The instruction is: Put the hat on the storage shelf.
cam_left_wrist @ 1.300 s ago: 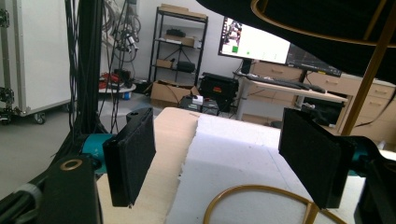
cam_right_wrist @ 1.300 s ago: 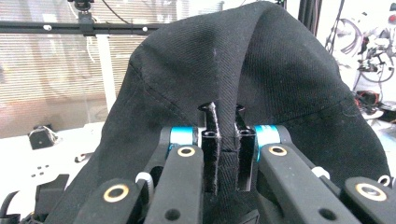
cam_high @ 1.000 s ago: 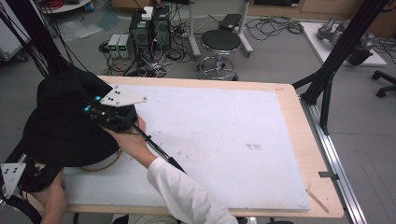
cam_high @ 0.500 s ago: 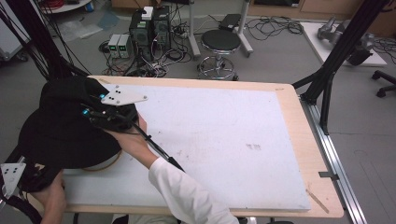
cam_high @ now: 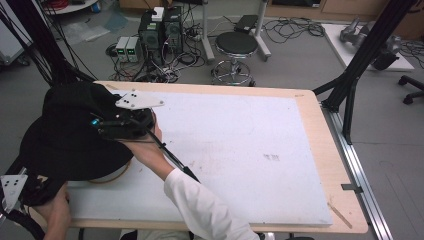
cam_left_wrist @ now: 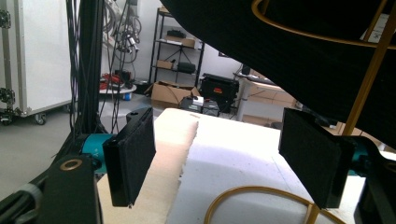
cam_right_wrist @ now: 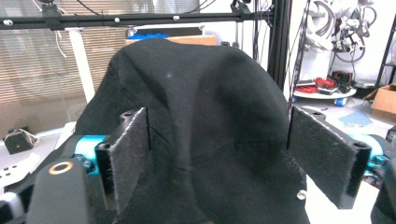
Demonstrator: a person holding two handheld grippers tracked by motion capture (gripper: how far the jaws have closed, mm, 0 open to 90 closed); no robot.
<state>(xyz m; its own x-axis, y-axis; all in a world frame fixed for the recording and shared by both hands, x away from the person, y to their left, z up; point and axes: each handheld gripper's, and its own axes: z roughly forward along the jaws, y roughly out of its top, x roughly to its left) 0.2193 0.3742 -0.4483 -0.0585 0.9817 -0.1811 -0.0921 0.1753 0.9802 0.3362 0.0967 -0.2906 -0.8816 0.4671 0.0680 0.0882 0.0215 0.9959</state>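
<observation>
Right claw [cam_high: 100,122], jaws spread, reaches leftward against black hat [cam_high: 65,135].

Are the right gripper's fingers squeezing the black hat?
Apart. In the right gripper view, both fingers stand wide open, with gaps beside the black hat rising between them.

Matt black cloth [cam_high: 70,135] over a glossy gold wire frame [cam_left_wrist: 369,79]; pale wood table [cam_high: 320,130].
</observation>
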